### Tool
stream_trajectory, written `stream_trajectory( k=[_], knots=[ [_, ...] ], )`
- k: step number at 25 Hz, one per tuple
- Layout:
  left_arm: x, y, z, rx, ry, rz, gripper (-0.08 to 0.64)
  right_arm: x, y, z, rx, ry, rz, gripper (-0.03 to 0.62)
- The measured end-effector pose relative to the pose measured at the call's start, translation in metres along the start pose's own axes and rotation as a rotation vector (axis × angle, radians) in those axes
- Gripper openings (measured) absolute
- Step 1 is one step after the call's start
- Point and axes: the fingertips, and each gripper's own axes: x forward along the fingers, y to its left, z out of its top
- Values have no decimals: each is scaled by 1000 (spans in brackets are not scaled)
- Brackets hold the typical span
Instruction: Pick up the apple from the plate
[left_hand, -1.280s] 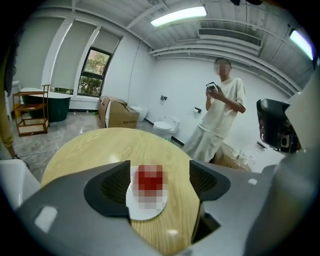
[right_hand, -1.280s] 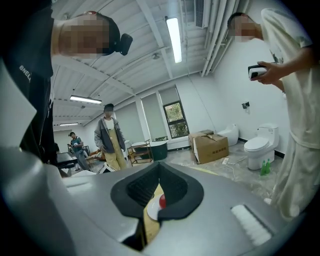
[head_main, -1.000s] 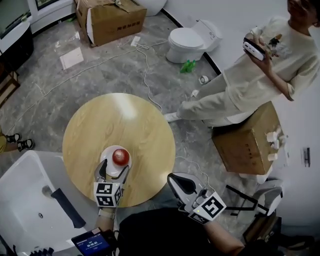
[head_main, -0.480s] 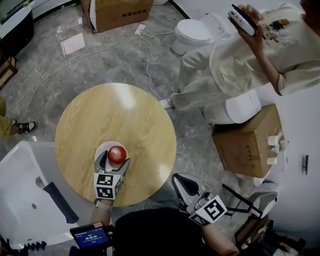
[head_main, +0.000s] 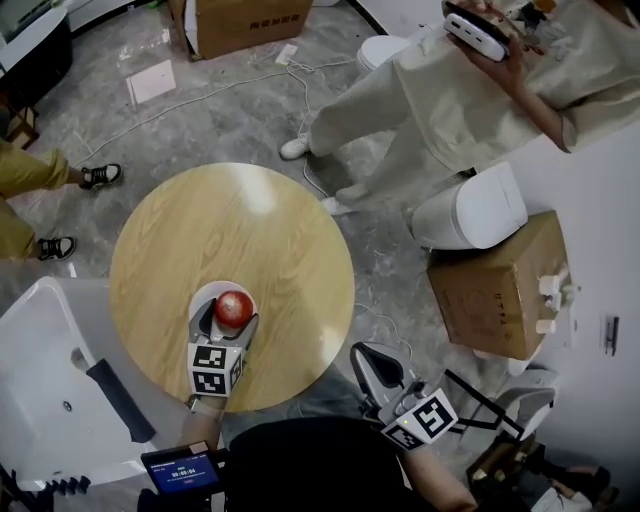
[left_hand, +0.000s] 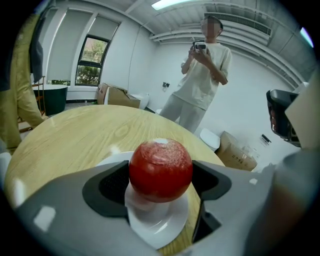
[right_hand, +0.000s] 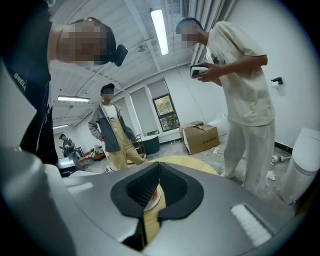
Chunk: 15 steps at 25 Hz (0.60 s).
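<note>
The left tongs (left_hand: 161, 184) point down at a slant over the near edge of the round wooden desk (head_main: 230, 240). Their jaws stand wide and are closing, one dark pad on either side of the red apple (left_hand: 160, 169). The apple sits right between the jaws, on the small white plate (left_hand: 156, 227) that lies directly under the tips. The pads flank the widest part of the fruit, and I judge they are not yet pressing on it. Coming in low and from the side seems sensible: a round, smooth apple is best caught at its middle, where it cannot squirt upward, and the shallow plate leaves room for the jaw tips to pass above its rim.

The right tongs (right_hand: 154, 197) hang off the desk's edge, well apart from the apple. Their jaws are drawn together with nothing between them; only a sliver of desk and plate shows beyond the narrow slit. They seem parked clear because one pair of tongs is enough for this pick.

The grasp is about to complete; the lift has not begun. The main risk is the plate sliding if a jaw tip nudges it
</note>
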Motion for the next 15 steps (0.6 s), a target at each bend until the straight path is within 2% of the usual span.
stream_trajectory(
  k=[6, 15],
  knots=[
    [-16, 3, 16, -2, -33, 3, 389, 8, 5, 4, 4, -1, 14, 8],
    [-60, -22, 65, -6, -122, 31, 390, 7, 10, 36, -6, -4, 90, 8]
  ],
)
